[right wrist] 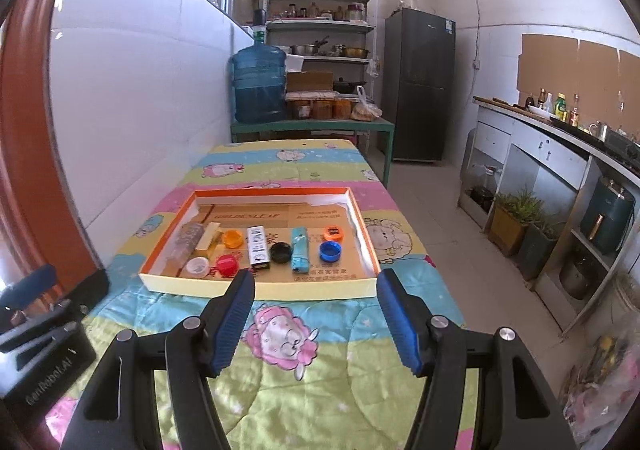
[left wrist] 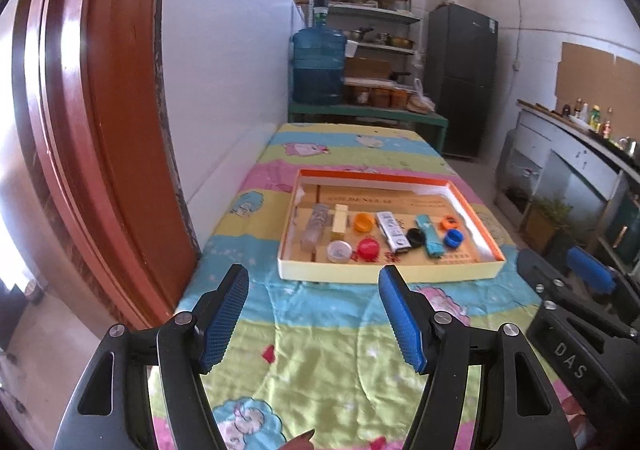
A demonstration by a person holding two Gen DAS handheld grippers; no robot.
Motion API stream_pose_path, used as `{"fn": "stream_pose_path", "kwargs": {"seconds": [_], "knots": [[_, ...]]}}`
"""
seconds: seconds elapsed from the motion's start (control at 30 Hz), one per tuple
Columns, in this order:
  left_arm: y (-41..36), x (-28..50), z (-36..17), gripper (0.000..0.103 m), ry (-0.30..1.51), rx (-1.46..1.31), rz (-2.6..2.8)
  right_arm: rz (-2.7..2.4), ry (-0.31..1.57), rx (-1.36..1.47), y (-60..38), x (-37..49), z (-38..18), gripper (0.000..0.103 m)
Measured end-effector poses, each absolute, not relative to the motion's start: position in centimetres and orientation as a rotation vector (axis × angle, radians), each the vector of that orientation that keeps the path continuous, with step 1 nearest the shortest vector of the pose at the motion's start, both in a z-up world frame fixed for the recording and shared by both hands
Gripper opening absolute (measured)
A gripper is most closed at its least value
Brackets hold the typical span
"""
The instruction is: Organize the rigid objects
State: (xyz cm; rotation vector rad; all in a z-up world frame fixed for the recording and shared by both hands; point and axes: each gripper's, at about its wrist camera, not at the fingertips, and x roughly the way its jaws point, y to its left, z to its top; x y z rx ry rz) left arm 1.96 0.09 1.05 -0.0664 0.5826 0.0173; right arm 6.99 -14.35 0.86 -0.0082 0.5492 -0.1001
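A shallow orange-rimmed cardboard tray (left wrist: 390, 275) (right wrist: 260, 289) lies on a cartoon-print cloth. It holds a clear small bottle (left wrist: 316, 228) (right wrist: 185, 242), a cream block (left wrist: 340, 224), a white box (left wrist: 394, 234) (right wrist: 258, 246), a teal stick (left wrist: 429, 236) (right wrist: 299, 250) and several bottle caps: orange (left wrist: 363, 222), white (left wrist: 339, 251), red (left wrist: 368, 249) (right wrist: 226, 264), black (left wrist: 416, 237) (right wrist: 281, 252), blue (left wrist: 453, 239) (right wrist: 330, 251). My left gripper (left wrist: 314, 282) and right gripper (right wrist: 316, 286) hover open and empty, short of the tray's near wall.
A red-brown door (left wrist: 88, 110) stands close on the left, with a white wall beside the table. Beyond the table are a blue water jug (right wrist: 259, 86), shelves and a dark fridge (right wrist: 420, 90). A counter (right wrist: 560, 154) with plants below runs along the right, across an aisle.
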Motion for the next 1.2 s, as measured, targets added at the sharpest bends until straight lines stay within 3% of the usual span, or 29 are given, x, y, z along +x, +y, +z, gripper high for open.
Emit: {"fn": "stream_pose_path", "kwargs": {"seconds": [1.2], "knots": [[-0.2,-0.6,2.2,0.069,0.548,-0.023,0.009,-0.072,0.56,-0.017,-12.8,5.2,1.4,0.063]]}}
